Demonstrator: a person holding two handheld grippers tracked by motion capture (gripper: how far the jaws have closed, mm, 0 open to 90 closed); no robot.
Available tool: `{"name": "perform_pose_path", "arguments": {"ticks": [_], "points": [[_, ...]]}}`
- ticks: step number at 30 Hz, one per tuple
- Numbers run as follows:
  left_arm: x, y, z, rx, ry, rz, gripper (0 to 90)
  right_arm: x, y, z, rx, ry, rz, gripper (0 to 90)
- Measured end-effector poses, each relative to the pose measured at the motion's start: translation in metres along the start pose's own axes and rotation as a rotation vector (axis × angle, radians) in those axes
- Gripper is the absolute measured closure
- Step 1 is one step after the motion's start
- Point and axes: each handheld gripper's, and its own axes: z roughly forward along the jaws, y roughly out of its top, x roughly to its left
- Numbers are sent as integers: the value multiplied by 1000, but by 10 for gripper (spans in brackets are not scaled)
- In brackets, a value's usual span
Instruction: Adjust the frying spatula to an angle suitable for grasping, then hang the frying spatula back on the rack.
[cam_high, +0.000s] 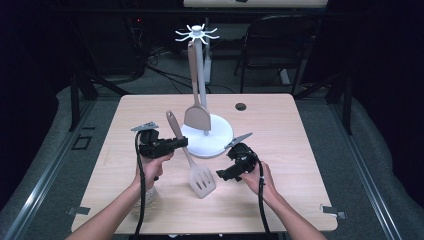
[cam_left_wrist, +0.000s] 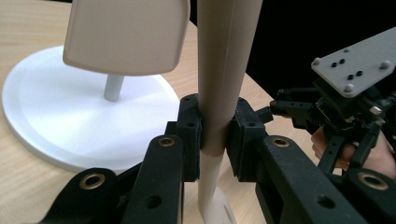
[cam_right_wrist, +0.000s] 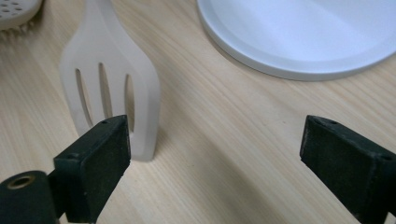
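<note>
A beige slotted spatula (cam_high: 202, 180) stands tilted, its head resting on the wooden table (cam_high: 280, 150) and its handle (cam_left_wrist: 224, 70) leaning up to the left. My left gripper (cam_high: 182, 142) (cam_left_wrist: 217, 135) is shut on that handle, with both pads pressed against it. A white rack (cam_high: 200, 75) with a round base (cam_left_wrist: 56, 121) stands behind, and a solid beige spatula (cam_high: 197, 117) (cam_left_wrist: 126, 37) hangs from its hooks. My right gripper (cam_high: 222, 174) (cam_right_wrist: 212, 149) is open just right of the slotted head (cam_right_wrist: 112, 88), low over the table, with nothing between its pads.
A white perforated utensil (cam_high: 149, 196) (cam_right_wrist: 14, 9) lies near the table's front left, beside my left forearm. A round cable hole (cam_high: 241, 106) sits at the back of the table. The rack base (cam_right_wrist: 303, 37) lies close beyond my right gripper. A dark chair (cam_high: 270, 45) stands behind the table.
</note>
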Motion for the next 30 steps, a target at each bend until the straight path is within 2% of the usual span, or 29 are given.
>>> {"name": "perform_pose_path", "arguments": {"ticks": [3, 12, 21, 26, 30], "points": [[-3, 4, -1, -4, 2, 29, 767, -3, 0, -1, 0, -9, 3, 70], [-11, 11, -2, 0, -5, 77, 768, -7, -2, -3, 17, -17, 1, 72], [-18, 22, -8, -12, -5, 126, 768, -19, -13, -11, 31, -65, 22, 70], [-23, 28, -6, -12, -10, 151, 768, -23, -12, -12, 31, -77, 24, 70], [-29, 34, -3, -6, -12, 187, 767, -25, -14, -11, 46, -79, 27, 69]]}}
